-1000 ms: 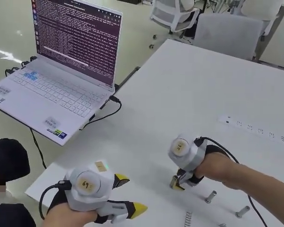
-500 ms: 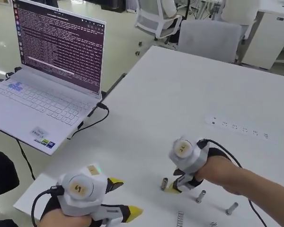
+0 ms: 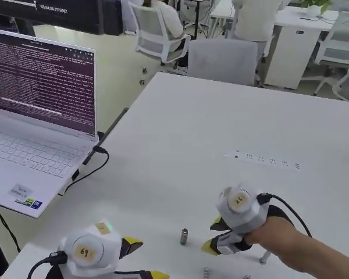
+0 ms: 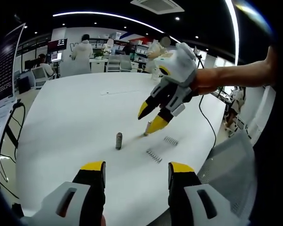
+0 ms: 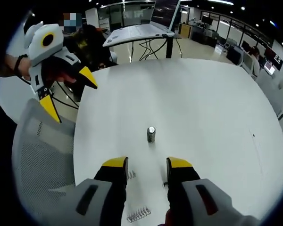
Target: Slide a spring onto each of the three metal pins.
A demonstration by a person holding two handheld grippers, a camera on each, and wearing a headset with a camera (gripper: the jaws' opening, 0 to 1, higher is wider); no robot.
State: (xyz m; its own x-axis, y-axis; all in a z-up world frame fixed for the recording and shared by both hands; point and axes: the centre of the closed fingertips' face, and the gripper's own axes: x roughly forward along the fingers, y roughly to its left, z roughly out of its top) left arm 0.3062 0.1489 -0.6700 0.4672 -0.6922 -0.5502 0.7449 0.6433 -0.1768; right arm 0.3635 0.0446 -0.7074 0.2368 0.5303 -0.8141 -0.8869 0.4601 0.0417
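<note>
A short metal pin (image 3: pixel 184 236) stands upright on the white table (image 3: pixel 221 128); coils appear to wrap its lower part (image 4: pixel 118 141) (image 5: pixel 151 134). My right gripper (image 3: pixel 212 235) (image 5: pixel 147 163) sits open just right of that pin, apart from it, with nothing between its fingers. My left gripper (image 3: pixel 145 259) (image 4: pixel 136 167) is open and empty near the table's front edge. Two loose springs (image 4: pixel 170 140) (image 4: pixel 153 156) lie flat near the right gripper (image 4: pixel 151 118). Another pin (image 3: pixel 264 257) stands partly hidden behind the right hand.
An open laptop (image 3: pixel 41 116) rests on a side stand at the left, its black cable (image 3: pixel 90 165) running by the table's left edge. A white power strip (image 3: pixel 266 161) lies mid-table. Office chairs (image 3: pixel 221 61) stand beyond the far edge.
My right gripper's tips were at the upright pin a second ago; now they sit apart from it, to its right. The head camera has tilted up. The left gripper has stayed put.
</note>
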